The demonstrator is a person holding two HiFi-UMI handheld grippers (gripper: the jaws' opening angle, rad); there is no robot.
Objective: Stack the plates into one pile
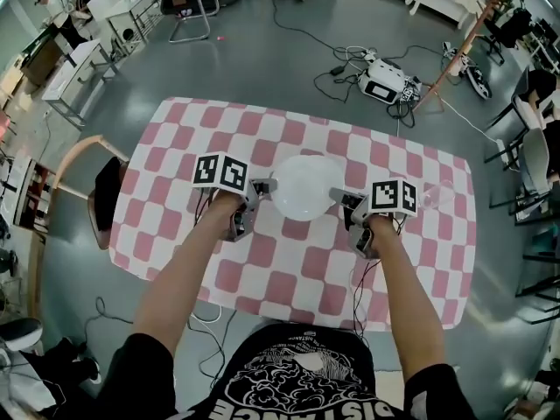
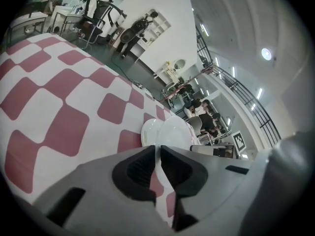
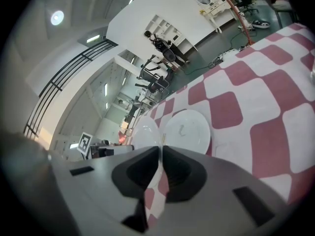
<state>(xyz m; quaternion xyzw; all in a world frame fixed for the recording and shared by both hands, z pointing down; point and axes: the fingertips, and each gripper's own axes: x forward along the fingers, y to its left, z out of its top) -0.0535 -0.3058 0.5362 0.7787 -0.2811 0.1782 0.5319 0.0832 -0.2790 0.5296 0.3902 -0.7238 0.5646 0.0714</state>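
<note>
A white plate [image 1: 306,186] hangs over the middle of the pink-and-white checked table [image 1: 201,121], held by its rim from both sides. My left gripper [image 1: 267,185] is shut on its left rim and my right gripper [image 1: 341,196] on its right rim. In the left gripper view the jaws [image 2: 158,154] pinch the thin edge of this plate [image 2: 176,132], and a second white plate [image 2: 148,131] lies on the cloth beyond. The right gripper view shows its jaws [image 3: 161,154] on the held plate [image 3: 144,134], with the second plate [image 3: 189,129] on the table beside it.
A clear glass piece [image 1: 437,192] sits on the table to the right of my right gripper. A wooden chair [image 1: 101,195] stands at the table's left edge. Cables and a power box [image 1: 385,86] lie on the floor beyond the far edge.
</note>
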